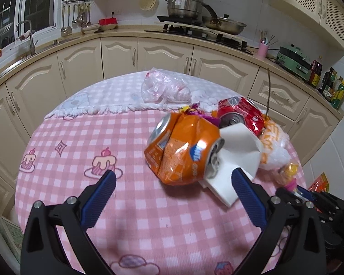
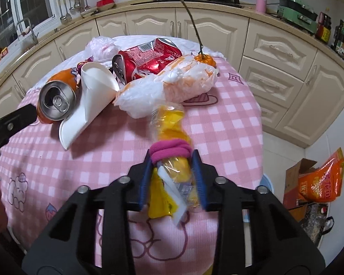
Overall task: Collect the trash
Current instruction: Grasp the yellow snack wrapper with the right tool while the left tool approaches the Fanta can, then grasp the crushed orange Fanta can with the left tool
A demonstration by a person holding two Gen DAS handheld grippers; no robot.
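Observation:
A crushed orange can [image 1: 183, 151] lies on the pink checked table [image 1: 80, 137], just ahead of my left gripper [image 1: 173, 173], whose jaws stand wide apart and touch nothing. A flattened white paper cup [image 1: 236, 149] leans on the can beside the right finger. Behind them are a crushed red can [image 1: 240, 112], a white and orange plastic bag [image 1: 273, 144] and a clear pinkish bag [image 1: 162, 89]. My right gripper [image 2: 172, 154] is shut on a yellow wrapper bundle [image 2: 172, 133] tied with a pink band. A small orange fruit with a long stem [image 2: 205, 59] sits at the far edge.
Cream kitchen cabinets [image 1: 126, 55] curve around the table, with a stove and pans on the counter behind. On the floor to the right stands a cardboard box with an orange packet [image 2: 318, 183]. The table's right edge drops off near my right gripper.

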